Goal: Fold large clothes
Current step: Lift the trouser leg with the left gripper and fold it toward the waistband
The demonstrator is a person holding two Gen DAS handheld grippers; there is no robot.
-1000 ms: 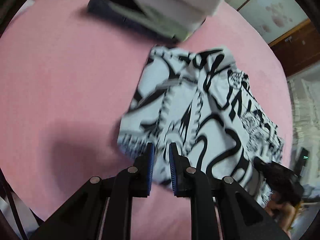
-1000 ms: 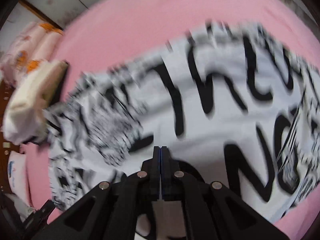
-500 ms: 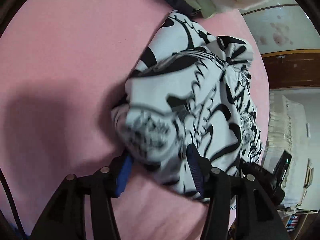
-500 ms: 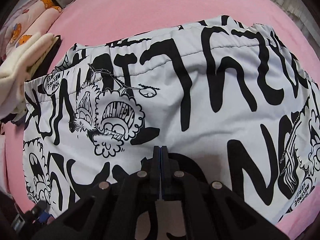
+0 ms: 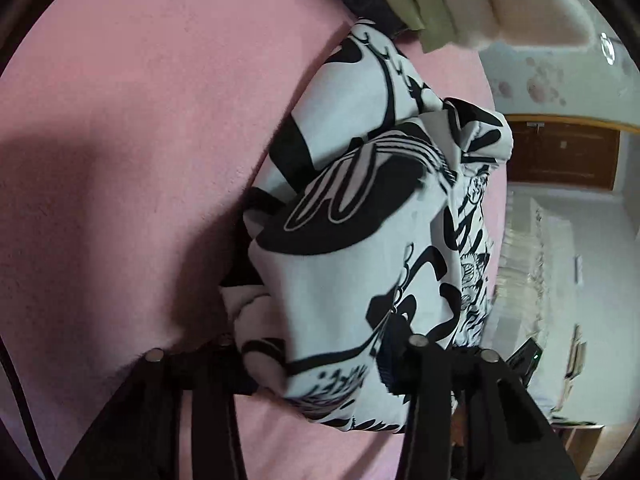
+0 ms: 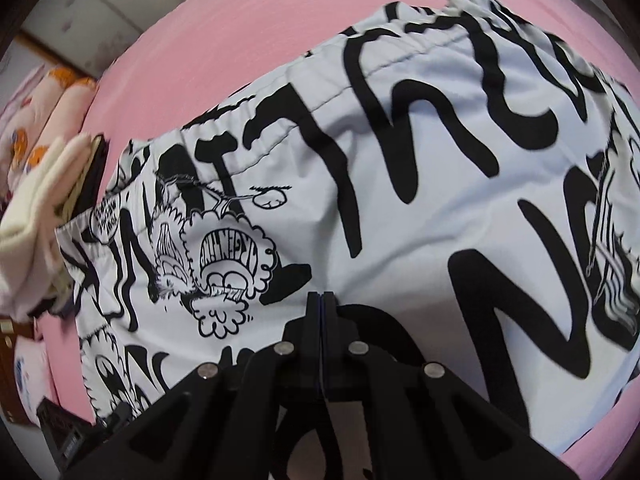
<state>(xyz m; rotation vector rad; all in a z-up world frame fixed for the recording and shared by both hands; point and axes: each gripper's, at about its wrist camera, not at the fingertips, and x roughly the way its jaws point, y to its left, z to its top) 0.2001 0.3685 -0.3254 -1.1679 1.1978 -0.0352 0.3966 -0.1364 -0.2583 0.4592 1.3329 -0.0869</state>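
White shorts with black graffiti print (image 6: 400, 208) lie on the pink bed sheet (image 6: 240, 32). In the left wrist view the shorts (image 5: 360, 240) are bunched up, and a fold of them fills the gap between my left gripper's (image 5: 316, 364) wide-open jaws; its fingertips are mostly hidden by cloth. My right gripper (image 6: 322, 300) is shut with its tips pressed together, resting over the flat shorts near the cartoon faces; no cloth shows between its jaws.
A stack of folded clothes (image 5: 452, 0), cream and olive on top, sits beyond the shorts; it also shows at the left in the right wrist view (image 6: 44, 200). Patterned pillows (image 6: 36, 120) lie behind it. A wooden door (image 5: 560, 156) stands off the bed.
My left gripper opened wide and pushed into the shorts' edge, bunching the cloth up between its jaws. My right gripper stayed shut over the shorts, shifting only slightly.
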